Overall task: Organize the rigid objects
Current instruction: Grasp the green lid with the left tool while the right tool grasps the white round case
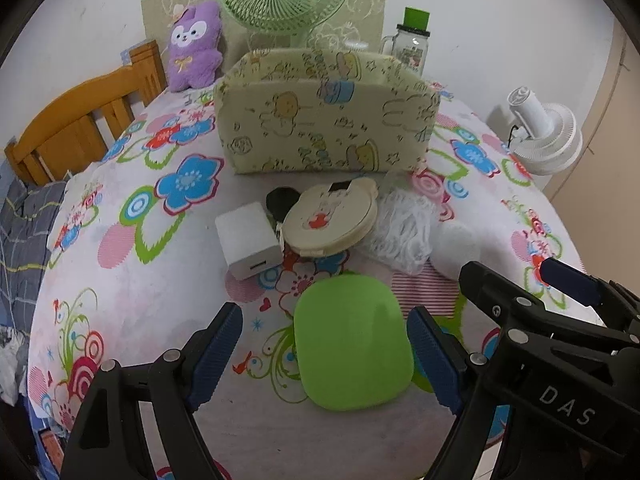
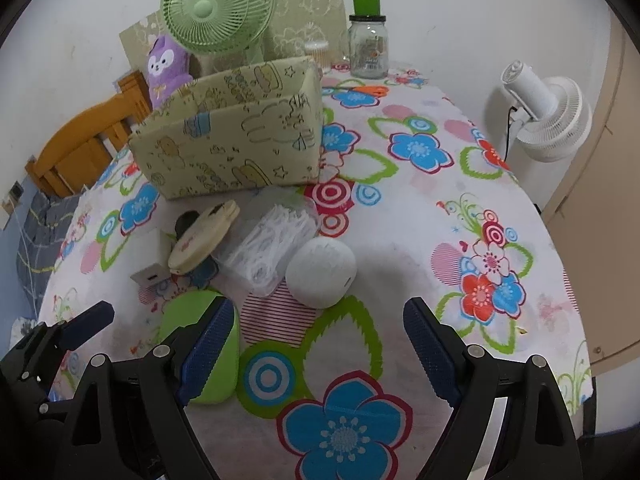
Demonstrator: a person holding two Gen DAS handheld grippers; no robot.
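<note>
A flat green rounded case point(image 1: 352, 344) lies on the flowered tablecloth point(image 1: 132, 272) between the fingers of my open left gripper point(image 1: 326, 356); it also shows in the right wrist view point(image 2: 216, 344). Behind it lie a white charger cube point(image 1: 248, 240), a black round object point(image 1: 280, 200), a cream round case point(image 1: 334, 218), a clear bag of white pieces point(image 1: 400, 228) and a white round object point(image 2: 322, 272). A yellow-green patterned storage box point(image 1: 326, 120) stands open behind them. My right gripper point(image 2: 318, 354) is open and empty, low over the cloth, right of the green case.
A green desk fan point(image 2: 218, 6), a purple plush toy point(image 1: 196, 46) and a glass jar with a green lid point(image 2: 368, 40) stand at the back. A white fan point(image 2: 548, 116) stands off the table's right edge. A wooden bed frame point(image 1: 80, 120) is on the left.
</note>
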